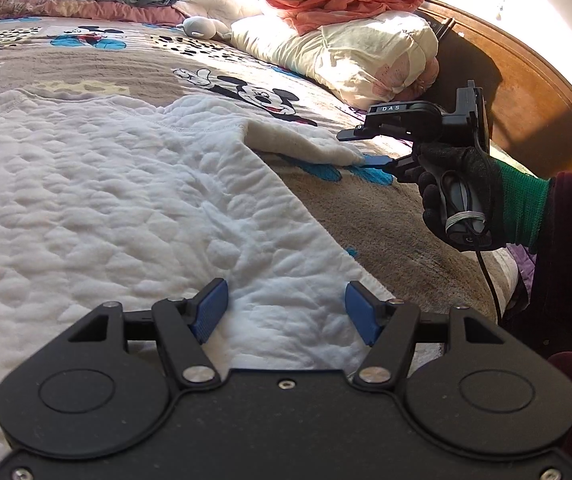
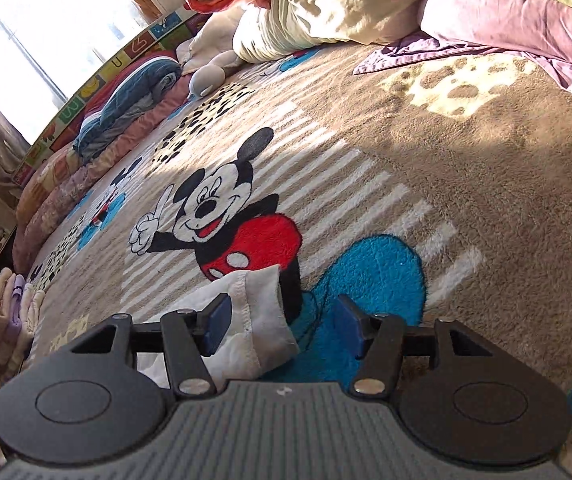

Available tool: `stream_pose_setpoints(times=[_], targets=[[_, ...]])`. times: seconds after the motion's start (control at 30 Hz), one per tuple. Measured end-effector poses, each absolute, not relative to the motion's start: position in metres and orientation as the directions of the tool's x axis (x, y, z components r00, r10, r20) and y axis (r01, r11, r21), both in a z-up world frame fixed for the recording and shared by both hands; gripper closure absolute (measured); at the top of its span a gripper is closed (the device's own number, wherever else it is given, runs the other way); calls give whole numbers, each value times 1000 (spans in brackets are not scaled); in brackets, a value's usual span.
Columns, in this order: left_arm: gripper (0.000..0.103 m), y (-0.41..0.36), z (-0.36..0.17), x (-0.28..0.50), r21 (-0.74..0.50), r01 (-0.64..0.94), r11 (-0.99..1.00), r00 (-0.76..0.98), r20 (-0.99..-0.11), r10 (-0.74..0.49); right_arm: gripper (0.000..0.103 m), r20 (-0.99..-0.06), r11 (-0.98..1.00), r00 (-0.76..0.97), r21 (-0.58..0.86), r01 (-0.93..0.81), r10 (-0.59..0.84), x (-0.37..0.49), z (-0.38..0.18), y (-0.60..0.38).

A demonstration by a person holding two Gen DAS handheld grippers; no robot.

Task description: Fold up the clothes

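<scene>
Left wrist view: a white quilted top (image 1: pixel 126 184) is seen spread flat on the cartoon-mouse blanket (image 1: pixel 385 208) of the bed. The left hand-held gripper (image 1: pixel 286 314) is held with jaws apart over the hem, nothing between them. The right hand-held gripper (image 1: pixel 359 148), held in a gloved hand (image 1: pixel 457 196), is set at the sleeve cuff (image 1: pixel 325 148).

Right wrist view: the cuff (image 2: pixel 258 316) is seen between the spread jaws of the right hand-held gripper (image 2: pixel 282 322), not yet pinched. Both fabric layers are best caught before any lift.
</scene>
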State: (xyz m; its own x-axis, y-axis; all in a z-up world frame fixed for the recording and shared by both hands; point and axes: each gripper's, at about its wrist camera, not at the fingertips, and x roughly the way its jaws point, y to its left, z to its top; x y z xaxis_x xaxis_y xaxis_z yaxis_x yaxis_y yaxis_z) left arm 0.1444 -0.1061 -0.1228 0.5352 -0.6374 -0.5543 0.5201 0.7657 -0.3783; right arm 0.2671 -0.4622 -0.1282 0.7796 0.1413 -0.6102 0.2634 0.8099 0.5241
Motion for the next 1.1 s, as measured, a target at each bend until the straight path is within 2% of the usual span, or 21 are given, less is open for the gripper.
stream_pose_setpoints(times=[0.03,0.07,0.1,0.17,0.27,0.43,0.57,0.63,0.7,0.83,0.97,1.03,1.1], targets=[[38,-106,-123,145,-378,521,765,535,-554,-638,85,-602,806,784,536,252,155,268,-130,-459],[38,-106,-123,145,-378,522,765,534,-554,-639,89,-593,801,788,548,241,168,268,-132,-456],[38,-106,-123,145,-377,524,764,534,-553,-639,97,-583,800,793,555,228,178,268,-132,-453],[38,-106,-124,144,-376,526,763,534,-552,-641,98,-548,843,823,505,186,147,266,-115,-445],[37,-106,-124,144,-374,530,761,531,-552,-642,98,-477,930,877,345,130,54,259,-77,-442],[35,-107,-123,145,-371,538,757,527,-553,-645,98,-551,988,834,109,112,-34,276,-78,-433],[35,-105,-122,145,-379,540,752,523,-549,-652,89,-579,982,811,91,164,-81,281,-88,-431],[35,-103,-121,145,-388,539,747,520,-544,-658,79,-537,983,839,91,160,-87,267,-83,-419],[35,-101,-119,143,-393,538,745,522,-539,-661,78,-495,988,866,74,133,-79,254,-74,-406],[35,-99,-116,139,-390,538,747,528,-535,-659,79,-456,986,874,78,-150,169,234,-54,-349],[35,-97,-116,136,-372,539,756,533,-544,-648,81,-462,890,764,163,-425,450,229,-40,-285],[35,-96,-116,134,-364,539,759,535,-548,-643,81,-504,867,716,165,-470,483,233,-47,-256],[35,-93,-117,134,-359,538,763,537,-552,-638,81,-576,878,679,161,-450,454,239,-66,-249]])
